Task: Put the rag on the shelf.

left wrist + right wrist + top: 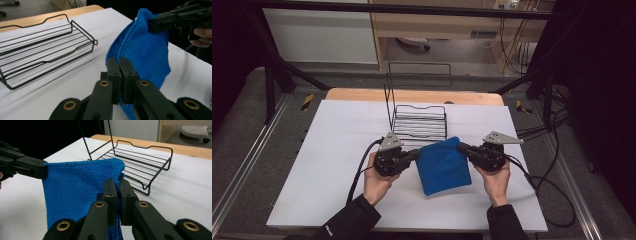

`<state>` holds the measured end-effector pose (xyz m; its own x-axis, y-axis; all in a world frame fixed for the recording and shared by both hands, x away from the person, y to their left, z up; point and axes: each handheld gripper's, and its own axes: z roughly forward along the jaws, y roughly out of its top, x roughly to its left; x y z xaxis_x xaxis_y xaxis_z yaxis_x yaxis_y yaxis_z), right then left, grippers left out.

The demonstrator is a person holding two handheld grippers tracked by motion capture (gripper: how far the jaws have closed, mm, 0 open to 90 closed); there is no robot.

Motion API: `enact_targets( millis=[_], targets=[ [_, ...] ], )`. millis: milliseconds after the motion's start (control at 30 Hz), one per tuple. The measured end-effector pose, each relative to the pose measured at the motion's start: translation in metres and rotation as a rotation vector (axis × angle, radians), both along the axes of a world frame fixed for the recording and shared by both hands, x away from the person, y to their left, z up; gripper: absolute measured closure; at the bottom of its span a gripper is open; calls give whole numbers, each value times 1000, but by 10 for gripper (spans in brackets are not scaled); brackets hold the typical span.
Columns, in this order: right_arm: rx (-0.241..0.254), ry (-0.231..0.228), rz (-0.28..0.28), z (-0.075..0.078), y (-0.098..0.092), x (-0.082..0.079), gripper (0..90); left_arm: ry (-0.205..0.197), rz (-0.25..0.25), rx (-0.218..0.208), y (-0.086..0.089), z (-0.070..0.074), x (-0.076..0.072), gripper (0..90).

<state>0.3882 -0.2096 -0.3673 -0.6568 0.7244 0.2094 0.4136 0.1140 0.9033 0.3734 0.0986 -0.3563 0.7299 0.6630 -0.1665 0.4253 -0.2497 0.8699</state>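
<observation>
Pinching blue cloth [443, 166], both grippers level.

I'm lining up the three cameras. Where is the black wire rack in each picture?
High view: the black wire rack sits centre, beyond the blue cloth.
Left gripper view: the rack is upper left, left of the cloth.
Right gripper view: the rack is upper right, behind the cloth.
Shared landmark: the cloth, pinched by both grippers.
</observation>
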Motion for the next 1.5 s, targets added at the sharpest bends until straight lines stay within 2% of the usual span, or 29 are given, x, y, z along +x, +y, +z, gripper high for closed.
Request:
enact_targets(
  millis=[433, 633, 833, 1233, 1333, 1500],
  targets=[
    [26, -48, -6, 12, 3, -9, 864, -37, 11, -24, 6, 14, -3, 874],
    [28, -90, -13, 20, 7, -14, 864, -50, 17, -32, 9, 20, -5, 874],
    [44, -135, -28, 32, 10, -18, 864, -79, 29, -55, 13, 31, -5, 874],
    [74, -207, -53, 54, 17, -18, 864, -129, 50, -86, 19, 51, -1, 874],
    [72, -219, -56, 58, 19, -17, 864, -134, 55, -89, 20, 54, 0, 875],
    [65, -246, -57, 68, 24, -16, 864, -163, 77, -90, 24, 63, 4, 875]
  ],
)
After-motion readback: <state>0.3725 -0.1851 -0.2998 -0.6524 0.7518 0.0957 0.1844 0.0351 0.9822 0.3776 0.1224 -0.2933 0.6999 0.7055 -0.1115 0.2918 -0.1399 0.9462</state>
